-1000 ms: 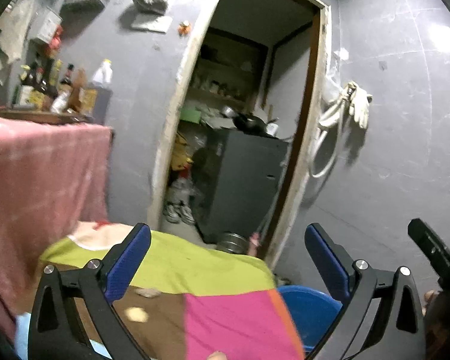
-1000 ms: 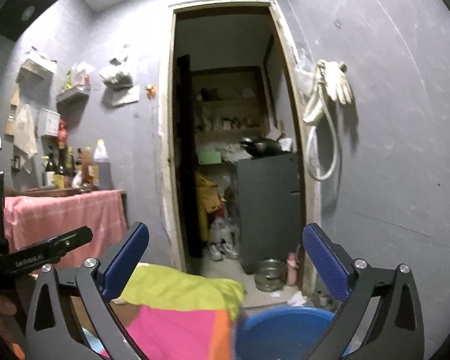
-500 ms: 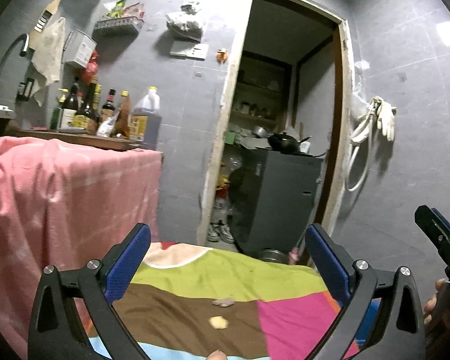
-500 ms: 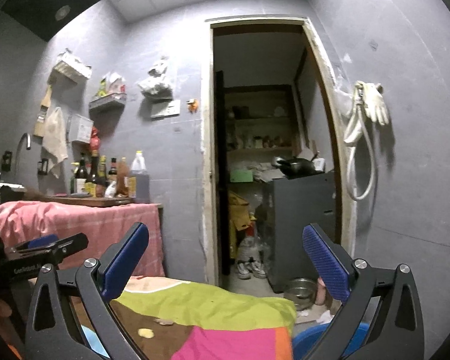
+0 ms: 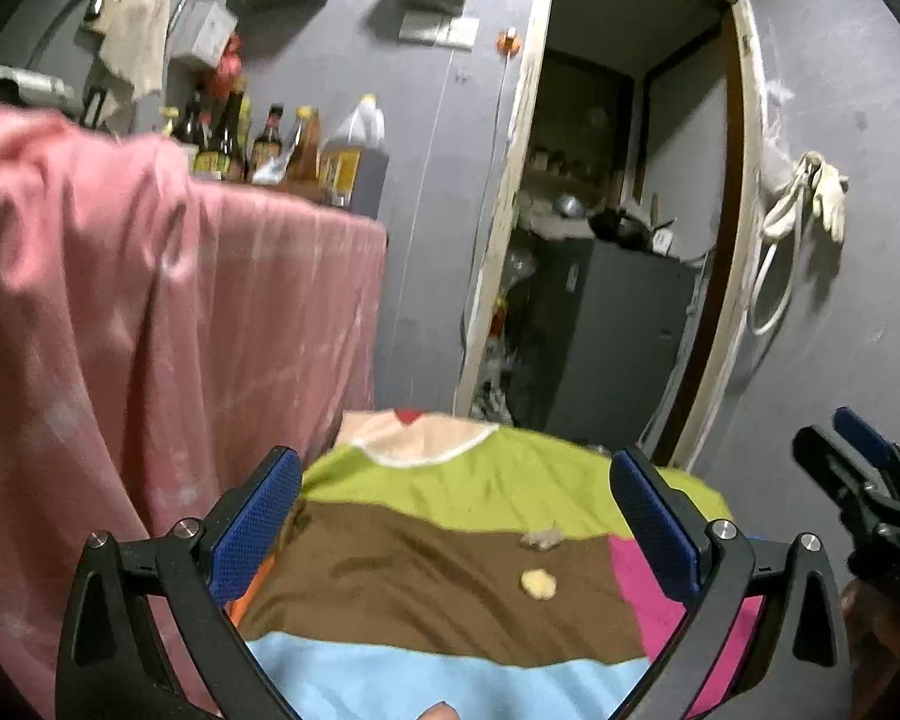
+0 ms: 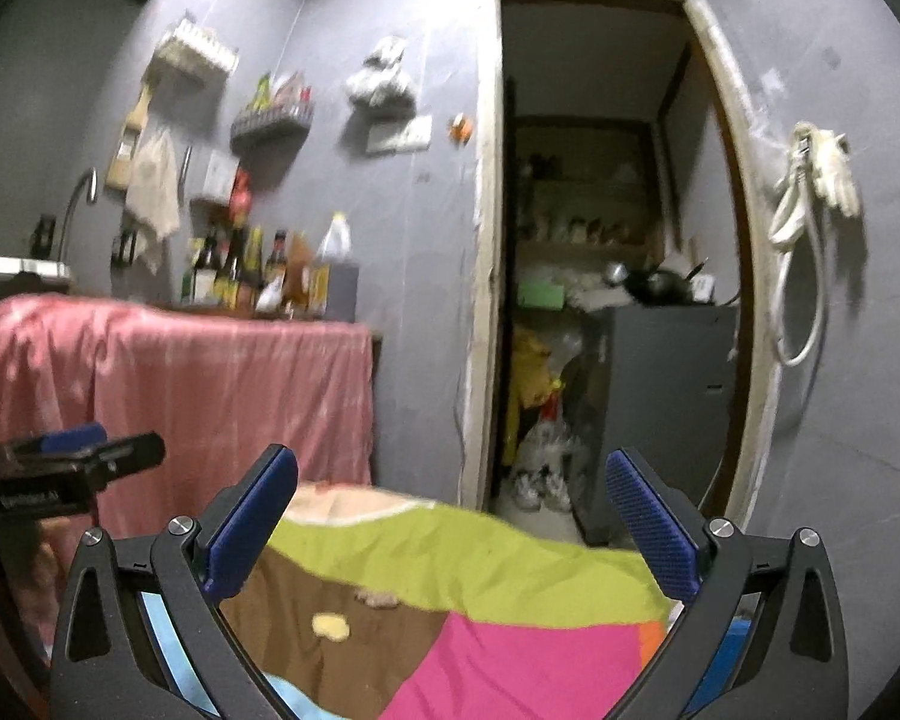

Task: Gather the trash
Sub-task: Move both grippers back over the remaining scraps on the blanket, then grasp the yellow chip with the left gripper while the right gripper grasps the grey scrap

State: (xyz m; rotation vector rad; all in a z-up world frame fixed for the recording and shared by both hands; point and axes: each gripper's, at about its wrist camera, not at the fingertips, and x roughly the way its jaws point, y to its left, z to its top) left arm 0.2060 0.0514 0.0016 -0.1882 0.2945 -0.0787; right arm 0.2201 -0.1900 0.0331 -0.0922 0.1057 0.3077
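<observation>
Two scraps on the brown band of the multicoloured patchwork cloth (image 5: 426,594) covering the counter: a small pale-yellow crumb-like lump (image 5: 538,583) and, just beyond it at its 12 o'clock near the lime-green band, a smaller greyish-tan flaky scrap (image 5: 542,537). In the right wrist view the yellow lump (image 6: 330,626) sits at 10 o'clock from the tan scrap (image 6: 378,599). Left gripper (image 5: 457,525) has jaws spread wide, empty; right gripper (image 6: 453,525) likewise wide open, nothing held. Both hover above the cloth, not touching. Judgement: both bits look very light, probably soft or crumbly food waste, so pinch gently across the widest part, jaws low to the fabric. Risk: cloth is loose and wrinkled, so the pads could snag fabric along with the scrap, or crush the lump. Material is too blurred to confirm.
</observation>
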